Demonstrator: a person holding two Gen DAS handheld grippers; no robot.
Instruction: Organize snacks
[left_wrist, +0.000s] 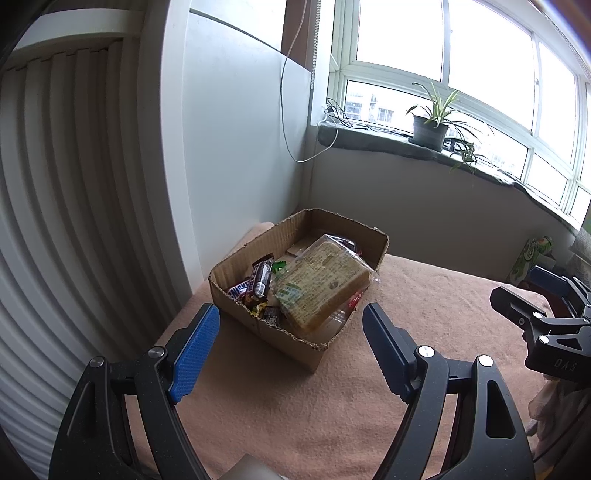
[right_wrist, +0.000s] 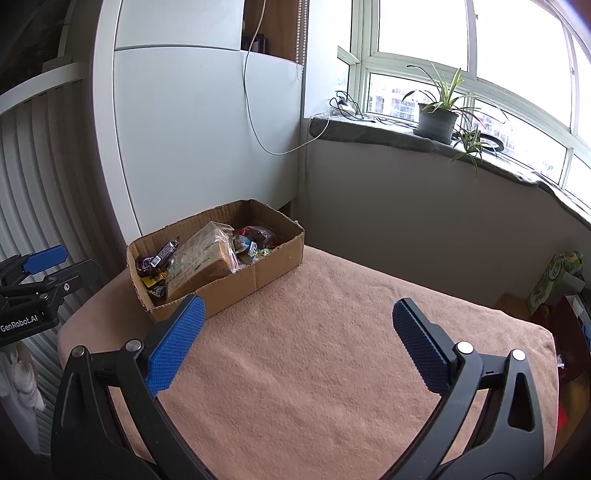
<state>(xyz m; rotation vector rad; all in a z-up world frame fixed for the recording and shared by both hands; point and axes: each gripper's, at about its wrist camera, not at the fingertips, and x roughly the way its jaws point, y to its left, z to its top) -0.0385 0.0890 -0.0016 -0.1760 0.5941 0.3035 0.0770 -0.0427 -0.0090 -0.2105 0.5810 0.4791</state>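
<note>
A shallow cardboard box (left_wrist: 236, 260) (right_wrist: 273, 266) sits at the far left corner of a table covered in a peach cloth (left_wrist: 424, 369) (right_wrist: 332, 350). Inside lies a large clear-wrapped cake slab (left_wrist: 321, 288) (right_wrist: 201, 256), chocolate bars (left_wrist: 255, 282) (right_wrist: 157, 258) and small wrapped candies (right_wrist: 247, 245). My left gripper (left_wrist: 290, 325) stands open just in front of the box with nothing between its blue pads. My right gripper (right_wrist: 295, 314) is open over the bare cloth, to the right of the box. Each gripper shows at the edge of the other's view.
White cabinet panels and a ribbed wall stand left and behind the box. A window sill with a potted plant (left_wrist: 430, 127) (right_wrist: 437, 120) and cables runs along the back. A green carton (left_wrist: 532, 258) (right_wrist: 554, 280) stands beyond the table's right side.
</note>
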